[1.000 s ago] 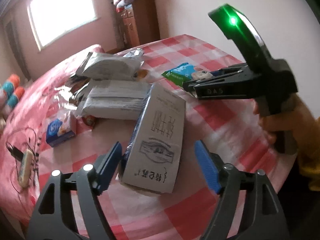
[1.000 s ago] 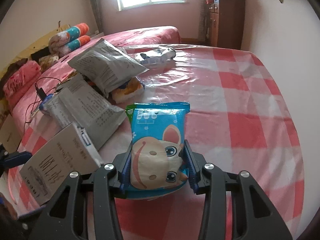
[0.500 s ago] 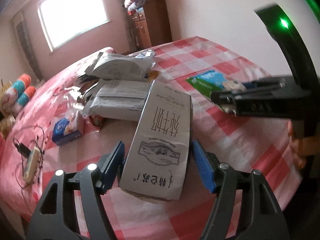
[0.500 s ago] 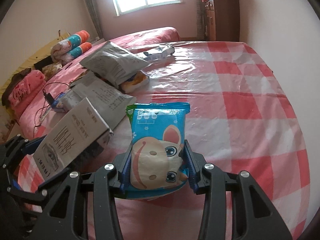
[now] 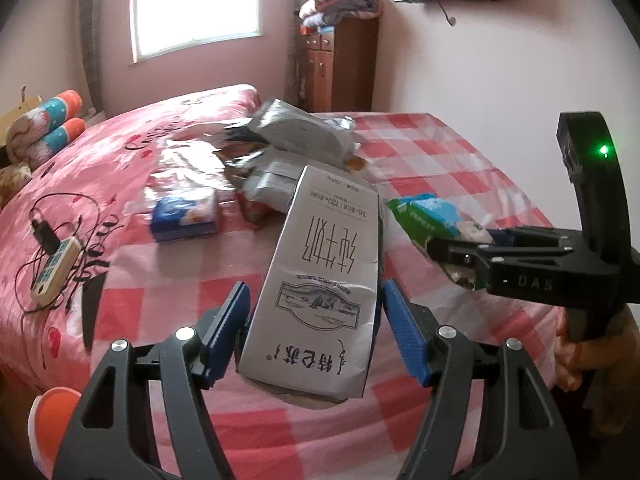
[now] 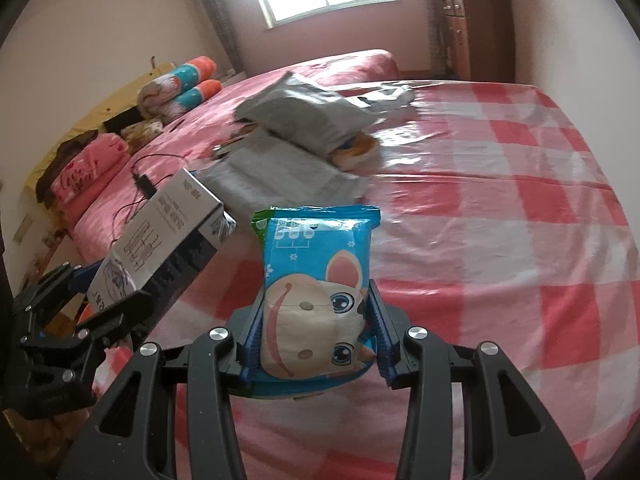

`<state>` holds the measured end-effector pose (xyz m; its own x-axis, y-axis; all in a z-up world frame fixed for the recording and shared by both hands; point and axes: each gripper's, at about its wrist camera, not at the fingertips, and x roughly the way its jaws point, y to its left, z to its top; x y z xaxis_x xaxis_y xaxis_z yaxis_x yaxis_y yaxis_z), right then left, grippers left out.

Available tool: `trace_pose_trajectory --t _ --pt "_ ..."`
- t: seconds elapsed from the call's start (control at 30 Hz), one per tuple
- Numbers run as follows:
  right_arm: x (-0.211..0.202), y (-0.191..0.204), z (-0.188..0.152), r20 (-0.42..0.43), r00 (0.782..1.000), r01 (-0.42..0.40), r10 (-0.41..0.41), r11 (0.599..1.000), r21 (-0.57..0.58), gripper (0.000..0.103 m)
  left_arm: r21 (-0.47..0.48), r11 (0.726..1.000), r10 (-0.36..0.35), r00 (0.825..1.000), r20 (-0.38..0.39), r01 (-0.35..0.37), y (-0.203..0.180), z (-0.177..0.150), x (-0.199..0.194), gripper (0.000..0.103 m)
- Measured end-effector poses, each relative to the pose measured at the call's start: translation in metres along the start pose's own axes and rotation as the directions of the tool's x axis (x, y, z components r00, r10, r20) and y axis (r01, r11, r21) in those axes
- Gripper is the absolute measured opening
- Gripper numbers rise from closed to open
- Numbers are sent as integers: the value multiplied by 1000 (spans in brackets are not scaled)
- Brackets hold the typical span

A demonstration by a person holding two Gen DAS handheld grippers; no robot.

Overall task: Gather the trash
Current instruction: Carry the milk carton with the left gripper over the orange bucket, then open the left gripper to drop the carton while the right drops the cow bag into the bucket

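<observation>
A grey-and-white milk carton (image 5: 324, 264) with printed characters is lifted off the bed, and my left gripper (image 5: 316, 292) is shut on its sides with the blue pads. In the right wrist view the same carton (image 6: 160, 232) hangs tilted at the left in the left gripper (image 6: 92, 300). My right gripper (image 6: 316, 296) is shut on a blue snack packet (image 6: 316, 256) with a cartoon animal, held above the checked cover. From the left wrist view that packet (image 5: 432, 216) sticks out of the right gripper (image 5: 460, 256) at the right.
Grey mailer bags (image 5: 296, 132) lie piled mid-bed on the pink checked cover (image 5: 460, 160), with a blue tissue pack (image 5: 184, 216) in front. A power strip with cable (image 5: 56, 268) lies at left. Rolled blankets (image 5: 44, 128) and a wooden cabinet (image 5: 340, 68) stand behind.
My left gripper closed on the carton and raised it off the bed, rolling as it moved. The right gripper, still holding the packet, drew back and up a little.
</observation>
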<state>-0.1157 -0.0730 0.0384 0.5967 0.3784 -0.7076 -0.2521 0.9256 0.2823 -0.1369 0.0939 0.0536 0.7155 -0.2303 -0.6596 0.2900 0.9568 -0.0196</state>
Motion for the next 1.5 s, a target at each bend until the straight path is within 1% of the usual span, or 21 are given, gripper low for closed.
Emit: trace_pose_trajectory --t 0.13,0.33,0.53,0.63,0.73,0.77,0.83,0.87,0.93,1.03,1.13,1.2,1.23,1.27,1.3,1.33,1.37,1.4,1.43,1.5 --pt "1 22 0 -12 999 -42 41 999 -25 46 -23 999 22 1000 20 -22 15 -6 -17 69" --pt "6 66 2 -40 994 -106 103 990 -93 46 -79 994 83 996 30 -80 51 -21 -43 69" --pt "21 129 1 -102 976 -208 191 959 -193 46 -168 971 176 984 6 -173 103 -48 -70 67" --pt "32 170 -3 -147 961 -266 234 928 -261 46 -227 945 236 971 -21 -235 134 -67 -84 66" --pt "43 206 -7 -191 945 -315 266 898 -308 46 -280 913 294 955 -49 -295 163 -89 -96 66" --pt "48 220 -9 -210 938 -335 278 883 -329 46 -302 899 311 948 -69 -317 175 -100 -98 66" --pt "58 247 -16 -243 925 -366 292 854 -370 46 -329 883 320 942 -97 -334 190 -114 -98 66" --pt "62 257 -18 -256 921 -377 295 844 -383 46 -358 864 330 935 -129 -354 202 -126 -95 66" --pt "73 276 -22 -284 911 -396 298 824 -406 46 -400 842 327 932 -154 -361 218 -142 -93 65" --pt "88 305 -31 -329 895 -426 300 791 -439 46 -428 820 333 925 -181 -379 231 -157 -91 65" --pt "99 326 -40 -367 880 -451 300 768 -455 46 -445 800 343 916 -209 -401 244 -171 -88 65" --pt "105 337 -44 -387 871 -466 301 756 -460 48 -460 784 345 909 -232 -416 252 -180 -87 65" --pt "109 343 -47 -402 863 -480 307 746 -462 49 -467 778 347 907 -240 -421 254 -183 -87 65" --pt "112 350 -50 -417 852 -497 316 736 -460 55 -482 764 348 903 -251 -429 260 -188 -86 65" --pt "114 353 -49 -421 847 -507 324 732 -456 59 -489 759 346 902 -257 -430 261 -191 -85 66" --pt "114 356 -49 -416 843 -517 342 730 -447 69 -499 754 340 903 -261 -428 265 -194 -86 68" --pt "114 358 -48 -412 839 -524 354 729 -440 75 -507 748 337 903 -266 -428 268 -196 -86 73" --pt "113 357 -46 -406 838 -529 366 731 -432 77 -510 740 345 899 -269 -437 270 -198 -88 76" --pt "110 355 -43 -385 843 -523 376 740 -423 81 -513 734 355 896 -268 -444 271 -199 -89 79" --pt "106 349 -36 -348 852 -512 391 761 -399 84 -520 729 364 896 -254 -444 274 -199 -92 80"
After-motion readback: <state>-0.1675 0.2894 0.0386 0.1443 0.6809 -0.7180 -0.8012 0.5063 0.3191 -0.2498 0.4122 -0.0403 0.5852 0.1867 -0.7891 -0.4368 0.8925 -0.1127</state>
